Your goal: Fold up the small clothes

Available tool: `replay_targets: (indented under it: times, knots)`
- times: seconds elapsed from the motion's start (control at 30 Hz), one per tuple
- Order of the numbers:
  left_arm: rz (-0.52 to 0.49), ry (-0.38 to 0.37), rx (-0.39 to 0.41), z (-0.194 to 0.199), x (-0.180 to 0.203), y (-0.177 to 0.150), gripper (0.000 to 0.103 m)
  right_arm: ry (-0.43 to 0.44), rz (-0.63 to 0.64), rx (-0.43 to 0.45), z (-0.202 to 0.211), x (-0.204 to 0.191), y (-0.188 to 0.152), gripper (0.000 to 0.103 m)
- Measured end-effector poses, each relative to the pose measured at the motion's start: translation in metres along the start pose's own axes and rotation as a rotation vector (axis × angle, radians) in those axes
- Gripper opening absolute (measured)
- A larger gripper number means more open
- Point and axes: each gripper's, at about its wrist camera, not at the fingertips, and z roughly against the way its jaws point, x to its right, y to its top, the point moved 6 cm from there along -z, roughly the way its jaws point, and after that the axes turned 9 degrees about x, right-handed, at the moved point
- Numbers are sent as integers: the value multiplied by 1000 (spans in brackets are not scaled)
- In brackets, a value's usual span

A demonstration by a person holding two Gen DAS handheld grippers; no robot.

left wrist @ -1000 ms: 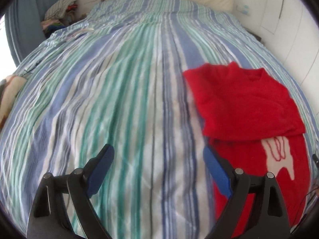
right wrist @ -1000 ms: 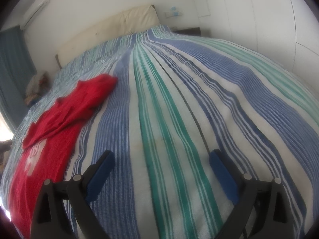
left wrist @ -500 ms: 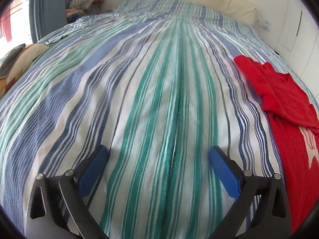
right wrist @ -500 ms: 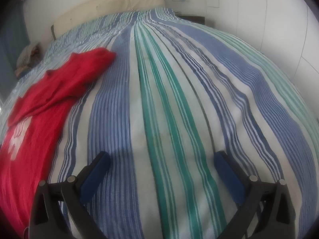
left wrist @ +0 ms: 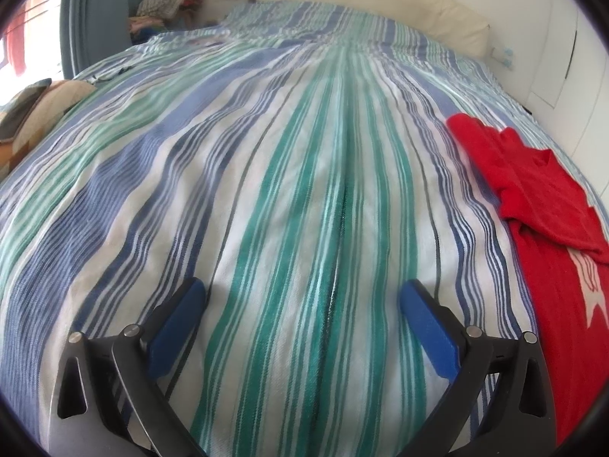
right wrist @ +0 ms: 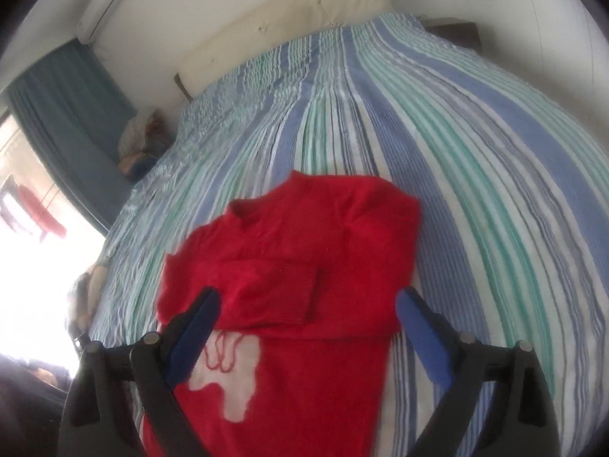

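Red knit, the sweater (right wrist: pixel 304 266) lies flat on the striped bedspread (right wrist: pixel 475 198), its collar toward the headboard (right wrist: pixel 289 19) and both sleeves folded across the chest. A white figure with red stitching shows on its lower front. In the left wrist view the sweater (left wrist: pixel 533 198) sits at the right edge of the bed, well apart from that gripper.

The right gripper (right wrist: pixel 306 329) hovers over the sweater's middle, tilted down and pointing toward the headboard, its blue-padded jaws spread wide and holding nothing; whether the pads touch the knit I cannot tell.

The left gripper (left wrist: pixel 302 310) is low over bare bedspread (left wrist: pixel 266 190) beside the sweater, also aimed up the bed, jaws wide apart and empty.

A blue curtain (right wrist: pixel 64 114) hangs at the left, with a pile of clothes (left wrist: pixel 167 3) near the bed's far corner.
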Motion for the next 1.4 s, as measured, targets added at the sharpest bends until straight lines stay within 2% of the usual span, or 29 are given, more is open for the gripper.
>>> replay_targets:
  times: [0.1,0.13,0.2,0.27,0.33,0.37,0.4,0.43,0.5,0.57,0.67,0.73,0.77,0.8,0.83,0.87,0.9,0.93,1.0,1.07,1.2,1.3,1.37,1.4]
  knots:
    - [0,0,0,0,0,0,102,46,-64,-111,-47,-11,-14,66]
    - [0,-1,0,0,0,0,102,52,-97,-143,-62,-11,-21,64]
    - [1,-1,0,0,0,0,102,23,-138,-199,-88,-9,-32,59]
    - [3,-4,0,0,0,0,102,-37,-126,-220,-106,-5,-39,56]
    - [6,-7,1,0,0,0,102,-41,-120,-243,-119,-7,-46,44]
    - [8,-9,2,0,-1,0,102,-43,-101,-260,-123,-8,-49,26]
    - [10,-11,2,-1,-1,0,102,-86,-54,-261,-123,-9,-50,3]
    - [11,-12,4,-1,-1,0,102,-122,-13,-234,-118,-11,-47,4]
    - [15,-18,6,-1,-1,0,102,-133,26,-156,-100,-16,-38,4]
    - [20,-23,2,-3,-1,1,102,-171,64,-116,-87,-17,-34,4]
    - [19,-22,-1,-3,-2,1,102,-249,106,-149,-86,-6,-40,4]
    - [15,-18,0,-3,-2,1,102,-246,100,-184,-90,1,-48,6]
    - [12,-14,0,-3,-1,1,102,-234,83,-188,-91,3,-50,10]
    - [8,-7,-5,-3,-1,1,102,-218,64,-179,-89,5,-51,19]
    - [-2,5,-9,-2,0,1,102,-193,42,-160,-85,6,-51,33]
    - [-17,19,-20,-1,3,3,102,-174,26,-130,-79,6,-50,41]
    - [-39,14,-34,3,8,6,102,-165,17,-93,-70,5,-48,56]
    - [-59,-38,-34,8,17,11,102,-158,18,-55,-59,2,-45,60]
    - [-88,-182,-9,24,43,24,102,-129,55,9,-35,-6,-44,63]
    - [-162,-266,-7,29,76,33,102,-129,130,52,-12,-12,-48,65]
    - [-336,-250,-48,-1,136,35,101,-183,231,110,26,-5,-62,69]
    - [-395,-215,-48,-23,163,35,99,-209,191,118,47,16,-71,69]
    - [-395,-166,-28,-32,168,36,77,-215,150,113,56,30,-78,69]
    - [-374,-144,-33,-38,164,35,47,-218,138,114,59,36,-81,69]
